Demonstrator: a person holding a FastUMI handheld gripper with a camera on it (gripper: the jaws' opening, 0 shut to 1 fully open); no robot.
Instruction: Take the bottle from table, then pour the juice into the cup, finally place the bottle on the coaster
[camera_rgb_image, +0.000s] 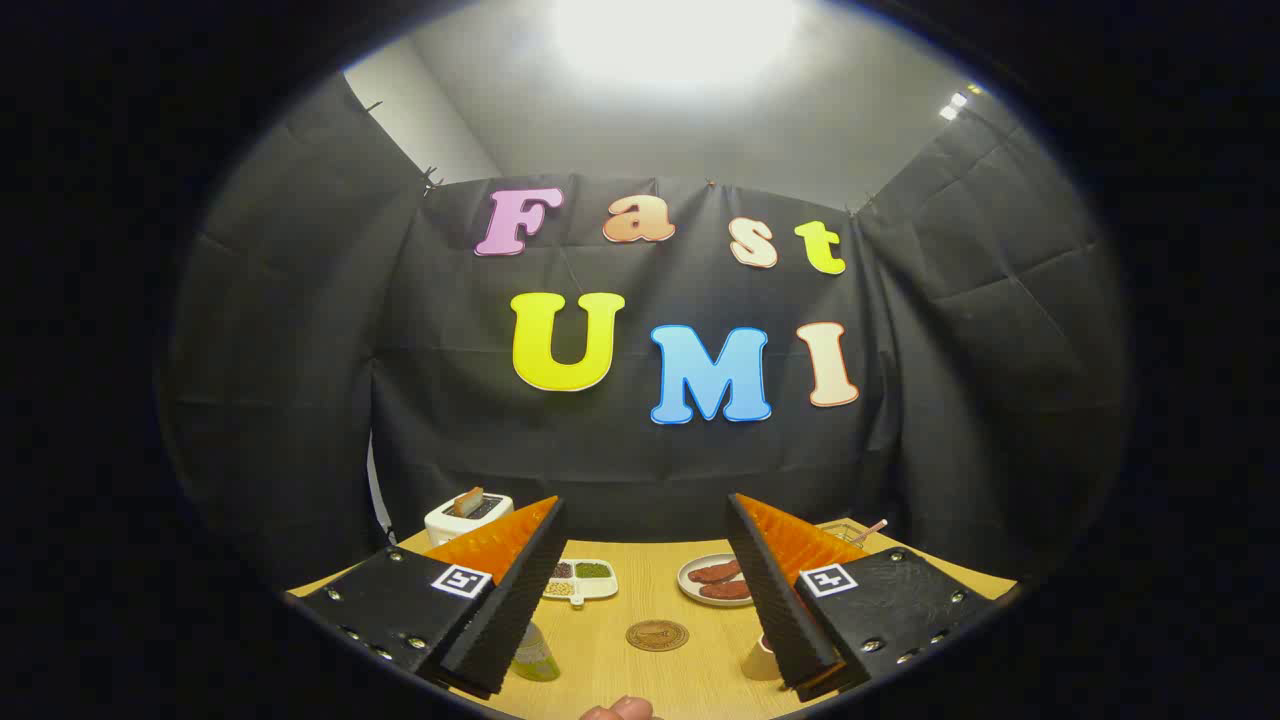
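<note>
My gripper (645, 520) is open and held above the wooden table (650, 600), with nothing between its fingers. A bottle (537, 655) with a green label stands on the table, partly hidden behind the left finger (510, 590). A round brown coaster (657, 635) lies on the table between the fingers, a little beyond them. A pale cup (762, 660) peeks out from behind the right finger (775, 590). The bottle is left of the coaster, the cup right of it.
Farther back stand a white toaster (468, 512) with a slice in it, a white divided dish (582, 577) of grains and a white plate (715, 580) of sausages. A wire basket (850, 530) sits at the far right. A person's fingertip (620, 710) shows at the near table edge.
</note>
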